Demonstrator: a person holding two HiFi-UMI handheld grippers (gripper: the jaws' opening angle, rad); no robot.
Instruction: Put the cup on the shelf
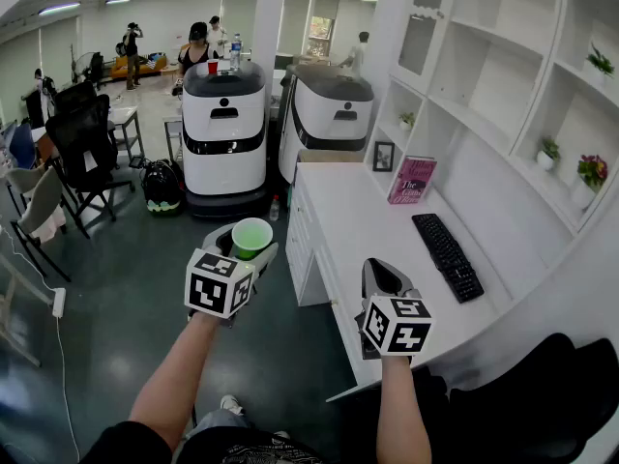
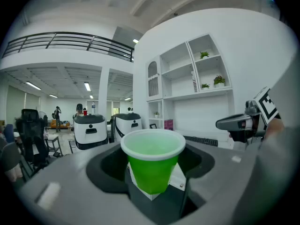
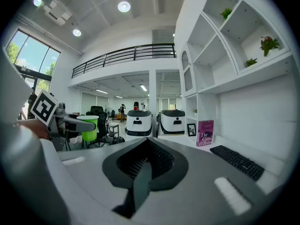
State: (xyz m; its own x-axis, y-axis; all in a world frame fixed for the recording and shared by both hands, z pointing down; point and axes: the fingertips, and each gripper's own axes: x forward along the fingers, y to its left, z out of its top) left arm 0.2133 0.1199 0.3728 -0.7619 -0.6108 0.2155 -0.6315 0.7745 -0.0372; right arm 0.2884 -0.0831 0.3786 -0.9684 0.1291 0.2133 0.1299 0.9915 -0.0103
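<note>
Green with a pale rim, the cup [image 1: 251,237] stands upright in the left gripper [image 1: 244,251], whose fingers are closed on its lower wall. It looks empty from above. It hangs over the floor, left of the white surface [image 1: 358,211] and well apart from the shelf [image 1: 503,46] that rises along the right side. The right gripper [image 1: 380,276] hovers over the near edge of the surface, its fingers pressed together with nothing between them.

A black keyboard [image 1: 447,254] lies on the surface, and a pink book [image 1: 411,180] leans upright at the far end. Small potted plants [image 1: 547,153] occupy some shelf compartments; others look bare.

The step in hand appears to be the carry: the cup is grasped but not yet brought to the shelf. The next move likely calls for swinging the cup right across the surface, clear of the right gripper, the keyboard and the book. It would then be lifted, kept upright, to a bare compartment and its base set flat on the board before the fingers part.
</note>
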